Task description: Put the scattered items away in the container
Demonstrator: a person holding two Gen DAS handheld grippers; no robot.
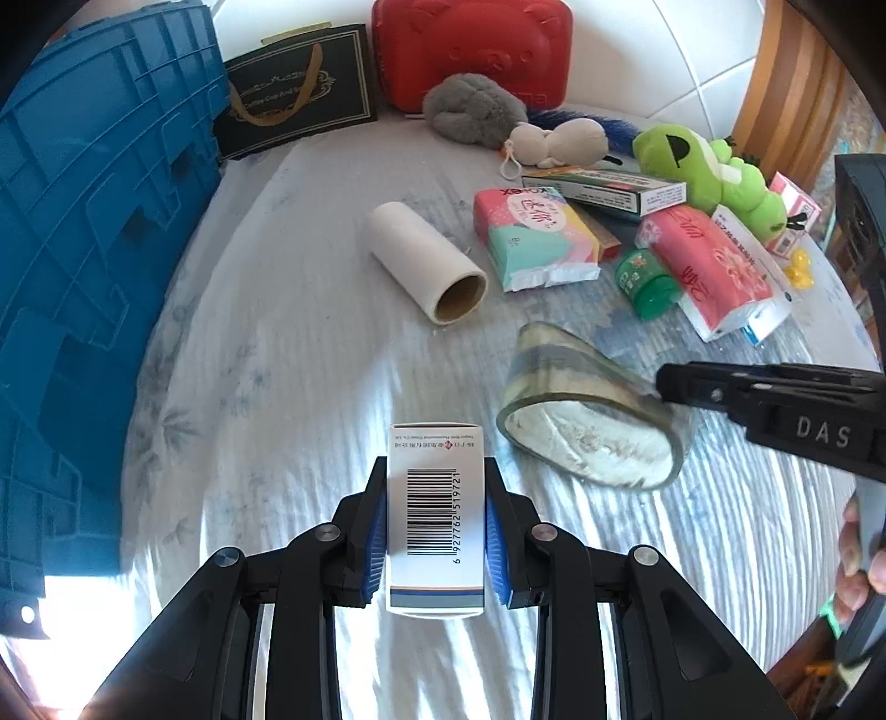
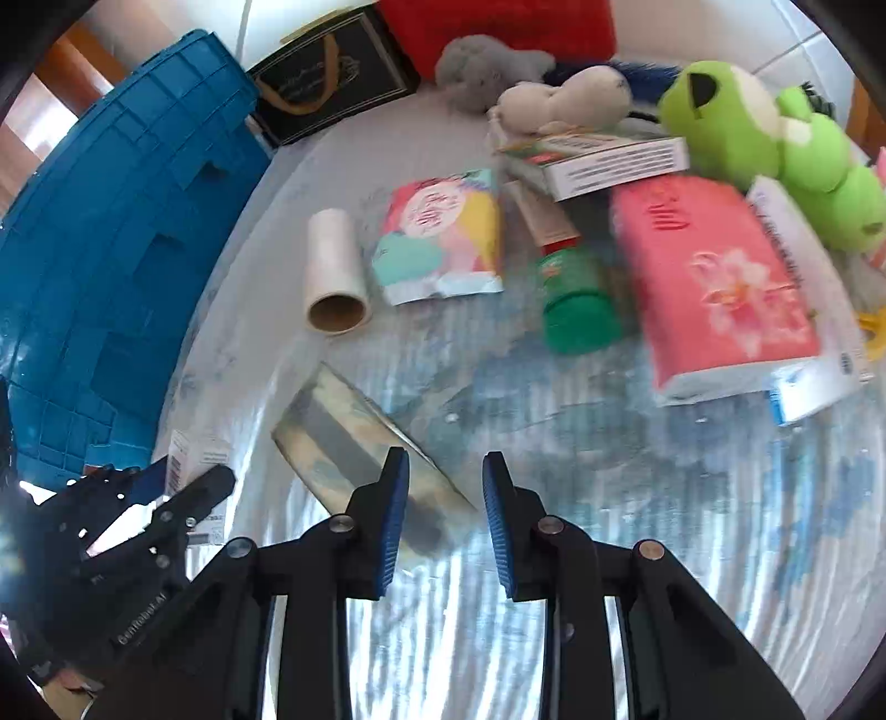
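A small white box [image 1: 436, 515] with a barcode is clamped between the blue pads of the left gripper [image 1: 436, 526]; the barcode face is seen only in the left wrist view. In the right wrist view the same box [image 2: 194, 459] is glimpsed at lower left, mostly hidden behind the left gripper [image 2: 183, 498].

The right gripper [image 2: 446, 520] is seen with jaws parted narrowly and nothing pressed between the pads; a flattened roll of clear tape [image 2: 354, 443] lies just under its left finger [image 2: 394, 498]. In the left wrist view the gripper's tip [image 1: 673, 382] is seen at the tape roll's [image 1: 587, 410] upper rim; contact cannot be told. A person's fingers [image 1: 855, 559] on its handle show only there.

The blue crate [image 1: 83, 249] stands along the left edge of the bed [image 1: 277, 332]. Toward the far edge lie a white paper roll [image 1: 426, 260], a pastel tissue pack [image 1: 534, 238], a green bottle [image 1: 648, 282], a pink tissue pack [image 1: 714, 266], a green plush frog [image 1: 714, 166] and a grey plush [image 1: 470, 108]. A black gift bag [image 1: 296, 94] and a red case [image 1: 470, 50] stand against the far wall.
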